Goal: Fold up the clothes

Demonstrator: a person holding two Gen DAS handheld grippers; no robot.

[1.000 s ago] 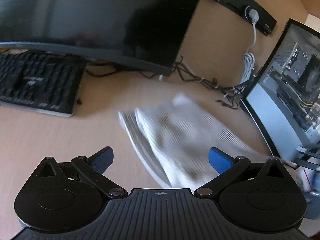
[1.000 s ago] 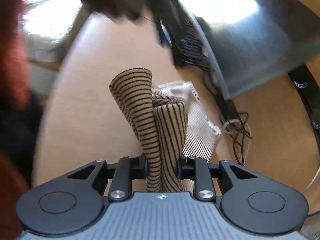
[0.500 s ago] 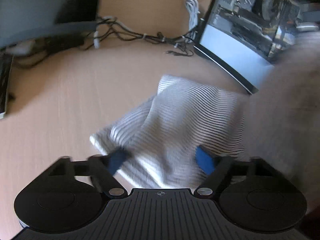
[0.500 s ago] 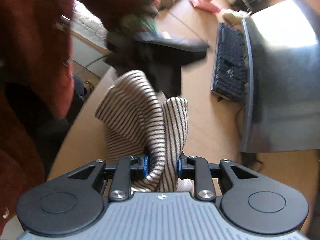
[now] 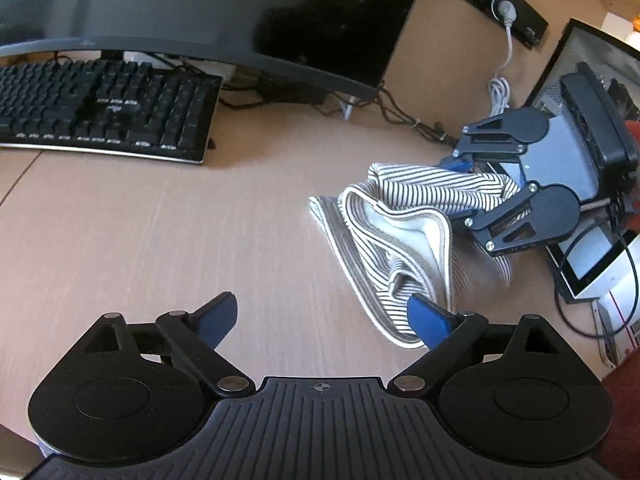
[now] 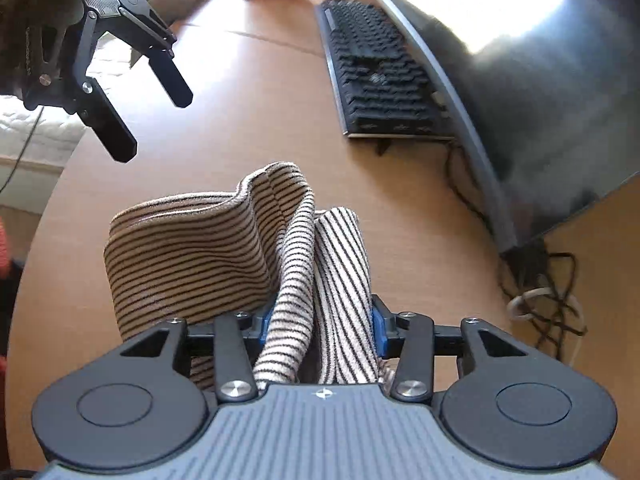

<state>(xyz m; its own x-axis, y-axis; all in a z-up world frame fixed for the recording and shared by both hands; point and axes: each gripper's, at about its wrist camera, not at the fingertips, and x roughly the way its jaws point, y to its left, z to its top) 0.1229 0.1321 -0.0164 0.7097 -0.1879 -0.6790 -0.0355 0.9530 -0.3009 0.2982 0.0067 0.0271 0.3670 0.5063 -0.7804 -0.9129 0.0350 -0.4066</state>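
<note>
The keyboard (image 5: 100, 110) sat far left on the desk (image 5: 160, 240), the monitor (image 5: 240, 12) behind it. The left gripper (image 5: 322, 316), which half a second earlier had been closing over the cloth, now stood beside it with its jaws opening wide on bare desk, only the right pad brushing the hem. The striped cloth (image 5: 404, 232) lay bunched to the right, near the computer case (image 5: 580, 92). The right gripper (image 6: 320, 326), clenched on two folds a second before, was opening, fabric loose between its pads, so the fold was probably being let go
</note>
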